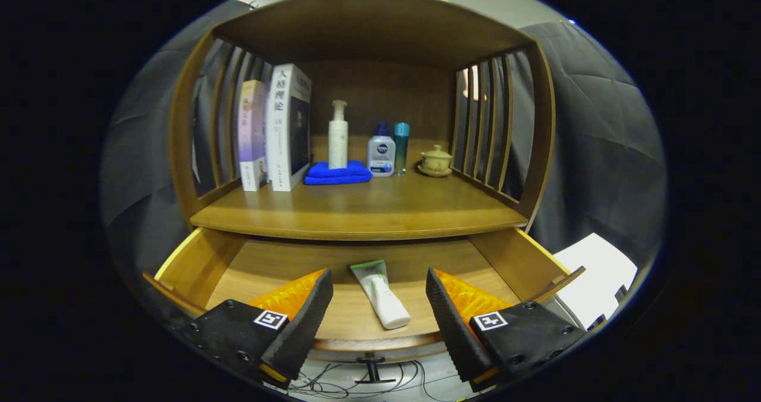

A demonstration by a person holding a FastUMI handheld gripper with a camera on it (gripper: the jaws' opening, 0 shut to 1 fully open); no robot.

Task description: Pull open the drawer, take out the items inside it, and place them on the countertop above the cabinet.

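drawer [208,265]: pulled open; white tube [380,295] lying inside
gripper [379,307]: fingers spread wide apart, tube sitting between them, untouched

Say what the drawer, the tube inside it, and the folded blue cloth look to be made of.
Drawer: wood, smooth satin finish; brown grain shows.
Tube, lying between the open fingers: probably soft plastic, matte white, with a flat crimped green end.
Blue cloth: seemingly fluffy textile, maybe microfibre; soft rounded folds.

The drawer [380,259] and countertop [357,209] were smooth, satin-finished wood. The tube [380,295] looked glossy white plastic. The hand-held gripper [379,316] showed matt black ribbed pads [306,319], parted wide. The folded blue towel [337,173] was soft cloth.
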